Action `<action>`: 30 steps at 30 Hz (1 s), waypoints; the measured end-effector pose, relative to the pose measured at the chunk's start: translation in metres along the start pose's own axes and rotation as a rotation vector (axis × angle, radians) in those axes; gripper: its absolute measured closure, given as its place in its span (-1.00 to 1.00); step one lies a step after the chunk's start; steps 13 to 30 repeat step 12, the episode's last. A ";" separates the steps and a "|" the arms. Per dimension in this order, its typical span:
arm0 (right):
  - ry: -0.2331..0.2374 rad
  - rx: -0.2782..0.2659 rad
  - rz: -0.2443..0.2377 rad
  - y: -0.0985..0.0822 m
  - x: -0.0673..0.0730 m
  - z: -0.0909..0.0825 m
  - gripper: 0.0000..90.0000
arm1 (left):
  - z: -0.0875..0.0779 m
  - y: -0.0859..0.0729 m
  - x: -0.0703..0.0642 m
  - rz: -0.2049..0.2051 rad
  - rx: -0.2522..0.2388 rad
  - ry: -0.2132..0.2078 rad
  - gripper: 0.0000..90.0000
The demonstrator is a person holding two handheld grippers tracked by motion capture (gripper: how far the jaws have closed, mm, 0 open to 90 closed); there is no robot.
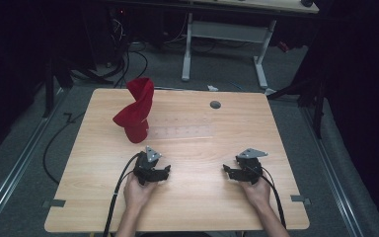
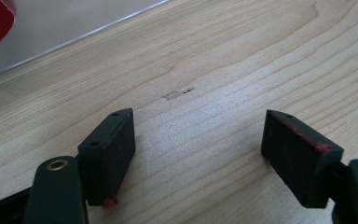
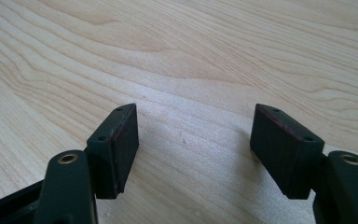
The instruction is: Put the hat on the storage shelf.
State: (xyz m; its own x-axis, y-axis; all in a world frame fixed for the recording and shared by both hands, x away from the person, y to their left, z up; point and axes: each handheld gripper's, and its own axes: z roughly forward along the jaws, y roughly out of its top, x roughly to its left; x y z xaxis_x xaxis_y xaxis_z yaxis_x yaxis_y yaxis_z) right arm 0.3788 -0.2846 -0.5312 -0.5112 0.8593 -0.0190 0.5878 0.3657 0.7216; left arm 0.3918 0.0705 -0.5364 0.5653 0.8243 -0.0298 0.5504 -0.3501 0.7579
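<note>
Both grippers are sitting low over the wooden table [image 1: 197,197] right now, left gripper [image 1: 164,173] and right gripper [image 1: 228,171], each one held in a hand near the person's edge and well apart from each other.

Using the table as the landmark: the biggest thing on it is a red cloth [image 1: 136,111], twisted up and standing over something at the far-left part of the top, so I can't tell what's under it. It's beyond the left gripper, not touching it. Next to the cloth's base a clear flat sheet [image 1: 182,132] is lying on the wood toward the middle. Farther back there's a small grey grommet [image 1: 215,104] set in the tabletop.

What could go wrong: that cloth is looking tall and top-heavy, so if a jaw is coming in from the side and catching a fold, I'd guess the whole thing tips or drags across the sheet. Also both tools are riding so close to the wood that a pad could scrape it.

In the left gripper view the jaws are standing wide apart with nothing between them, just bare wood grain and a little scuff mark [image 2: 178,93]. Same in the right gripper view: jaws spread wide, holding nothing, hovering just over the table.
</note>
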 end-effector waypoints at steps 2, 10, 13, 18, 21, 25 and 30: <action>0.001 0.000 -0.001 0.000 0.000 0.000 -0.28 | 0.000 0.000 0.000 -0.001 0.000 0.000 -0.42; 0.001 0.000 -0.001 0.000 0.000 0.000 -0.28 | 0.000 0.000 0.000 -0.007 -0.001 -0.002 -0.40; 0.001 -0.001 -0.002 0.000 0.000 0.000 -0.28 | 0.000 0.000 0.000 -0.008 -0.002 -0.003 -0.39; 0.001 -0.001 -0.002 0.000 0.000 0.000 -0.28 | 0.000 0.000 0.000 -0.008 -0.002 -0.003 -0.39; 0.001 -0.001 -0.002 0.000 0.000 0.000 -0.28 | 0.000 0.000 0.000 -0.008 -0.002 -0.003 -0.39; 0.001 -0.001 -0.002 0.000 0.000 0.000 -0.28 | 0.000 0.000 0.000 -0.008 -0.002 -0.003 -0.39; 0.001 -0.001 -0.002 0.000 0.000 0.000 -0.28 | 0.000 0.000 0.000 -0.008 -0.002 -0.003 -0.39</action>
